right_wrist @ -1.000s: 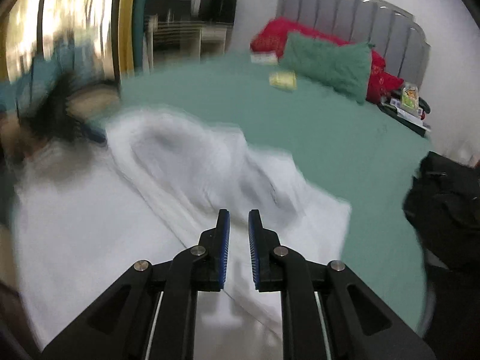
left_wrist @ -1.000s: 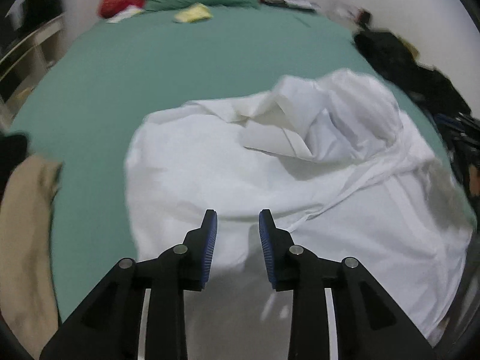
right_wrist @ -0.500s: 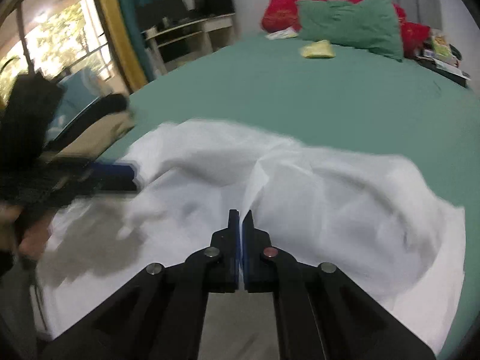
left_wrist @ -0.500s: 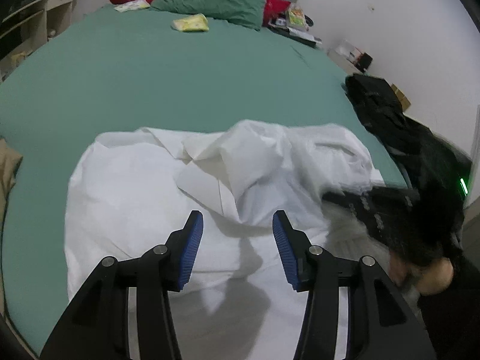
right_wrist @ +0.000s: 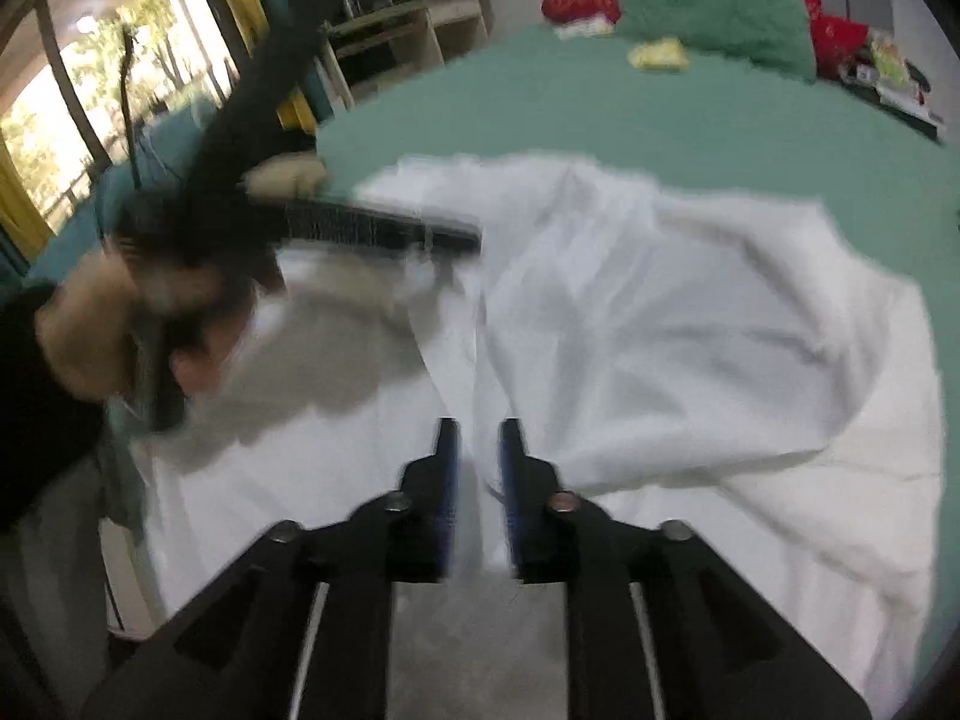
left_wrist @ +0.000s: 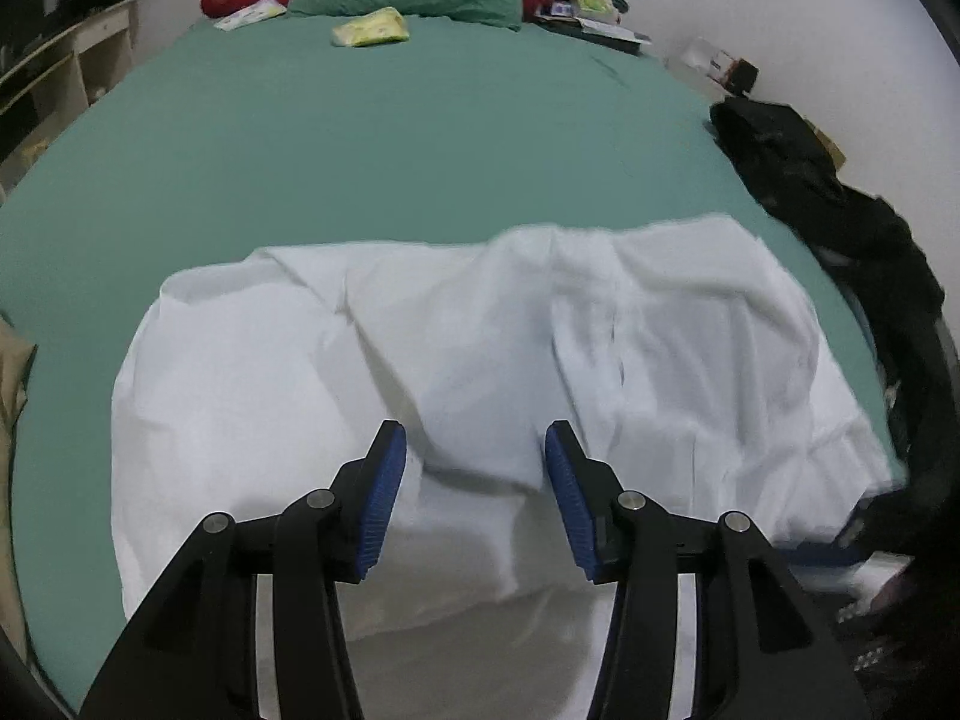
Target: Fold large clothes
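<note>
Left wrist view: the left gripper [left_wrist: 475, 450] is hovering wide open above the white garment [left_wrist: 456, 348], holding nothing. The garment is lying rumpled across the near part of the green bed [left_wrist: 384, 138]. Right wrist view: the right gripper [right_wrist: 479, 450] is standing slightly parted, a fold of white cloth lying between its fingers.

A large white garment [left_wrist: 480, 360] lies spread across the near end of the green bed [left_wrist: 390, 138], rumpled with soft folds and creases. Its far edge runs roughly straight across the bed; its near edge hangs over the foot. A seam or placket runs down its right half.
</note>
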`<action>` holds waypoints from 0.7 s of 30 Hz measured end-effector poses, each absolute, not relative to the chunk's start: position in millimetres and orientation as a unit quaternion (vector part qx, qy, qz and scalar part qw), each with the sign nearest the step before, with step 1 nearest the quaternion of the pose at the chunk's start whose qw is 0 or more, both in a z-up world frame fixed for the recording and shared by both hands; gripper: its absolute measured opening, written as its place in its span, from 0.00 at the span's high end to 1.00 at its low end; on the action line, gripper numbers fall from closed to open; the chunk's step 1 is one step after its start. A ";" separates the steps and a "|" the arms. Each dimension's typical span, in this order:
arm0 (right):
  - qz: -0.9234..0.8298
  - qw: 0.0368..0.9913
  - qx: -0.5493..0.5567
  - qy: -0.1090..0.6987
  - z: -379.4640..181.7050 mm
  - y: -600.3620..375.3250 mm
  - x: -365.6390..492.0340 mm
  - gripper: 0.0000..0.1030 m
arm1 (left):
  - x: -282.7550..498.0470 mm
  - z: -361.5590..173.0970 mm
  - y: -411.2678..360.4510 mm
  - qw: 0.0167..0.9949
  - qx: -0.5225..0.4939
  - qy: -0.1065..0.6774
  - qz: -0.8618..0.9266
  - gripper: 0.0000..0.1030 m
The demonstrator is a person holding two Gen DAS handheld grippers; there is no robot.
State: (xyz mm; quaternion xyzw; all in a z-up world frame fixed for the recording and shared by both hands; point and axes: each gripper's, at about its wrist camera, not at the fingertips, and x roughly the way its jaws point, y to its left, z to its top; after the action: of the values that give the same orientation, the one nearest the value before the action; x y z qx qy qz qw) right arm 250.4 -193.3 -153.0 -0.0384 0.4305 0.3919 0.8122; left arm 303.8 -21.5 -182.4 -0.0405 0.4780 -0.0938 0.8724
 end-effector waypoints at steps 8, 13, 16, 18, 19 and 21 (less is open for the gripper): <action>0.316 0.851 0.028 0.420 -152.6 -208.8 321.2 0.39 | 286.7 -194.2 -6.5 0.868 -0.060 0.480 -0.111 0.50; 0.306 0.823 0.071 0.473 -189.1 -213.1 323.7 0.39 | 281.5 -192.7 3.5 0.863 -0.088 0.485 -0.113 0.50; 0.298 0.827 0.045 0.475 -182.7 -210.1 309.7 0.39 | 266.2 -189.2 9.5 0.864 -0.101 0.481 -0.113 0.50; 0.300 0.825 0.050 0.476 -175.7 -213.8 302.2 0.39 | 253.2 -183.6 14.8 0.867 -0.104 0.475 -0.106 0.50; 0.299 0.827 0.052 0.472 -170.8 -216.7 293.6 0.39 | 244.1 -178.9 19.5 0.869 -0.107 0.472 -0.101 0.50; 0.290 0.839 0.046 0.458 -161.5 -224.2 275.4 0.39 | 224.7 -167.3 30.4 0.876 -0.117 0.459 -0.092 0.50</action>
State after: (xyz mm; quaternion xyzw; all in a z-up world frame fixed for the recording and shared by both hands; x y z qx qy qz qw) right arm 275.4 -224.2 -161.5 0.0464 0.4584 0.2901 0.8388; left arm 224.7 30.4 -167.3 -0.1165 0.4594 -0.0918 0.8758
